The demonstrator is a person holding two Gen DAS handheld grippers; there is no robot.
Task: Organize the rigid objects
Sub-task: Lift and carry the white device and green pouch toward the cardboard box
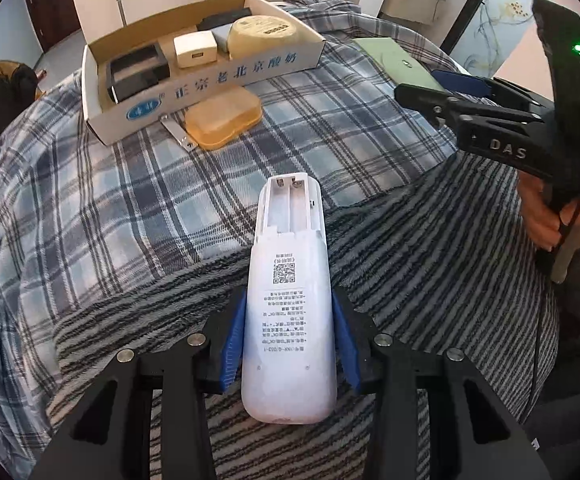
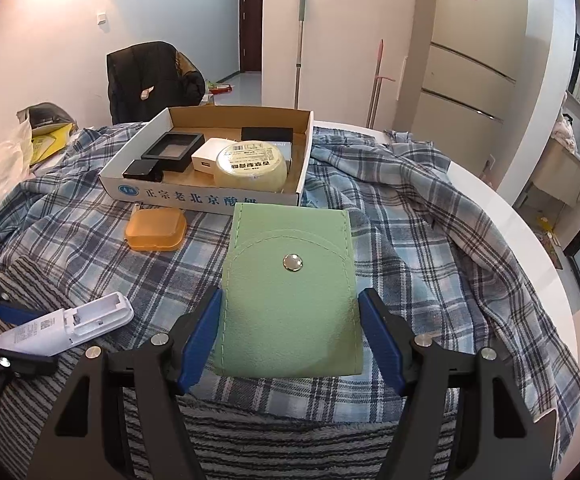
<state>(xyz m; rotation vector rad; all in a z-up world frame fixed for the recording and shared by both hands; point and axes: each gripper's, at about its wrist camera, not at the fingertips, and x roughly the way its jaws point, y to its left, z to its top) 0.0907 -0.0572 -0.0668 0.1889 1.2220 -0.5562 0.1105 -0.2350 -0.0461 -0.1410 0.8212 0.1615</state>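
The left hand-held gripper (image 1: 287,344) is squeezing a white remote (image 1: 287,312), and the right hand-held gripper (image 2: 290,336) is squeezing a green pouch (image 2: 290,296). Both should be lifted level, moved over the box (image 2: 145,192) wall and set down gently in free spots. A plaid cloth (image 2: 430,240) is covering the round tabletop (image 2: 522,220) in a home room.

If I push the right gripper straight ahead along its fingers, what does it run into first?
Likely the front wall of the cardboard box. The right gripper is shut on the green pouch, whose far edge sits just short of that wall, so the pouch would touch first. Depth is uncertain; the orange case lies left of that line.
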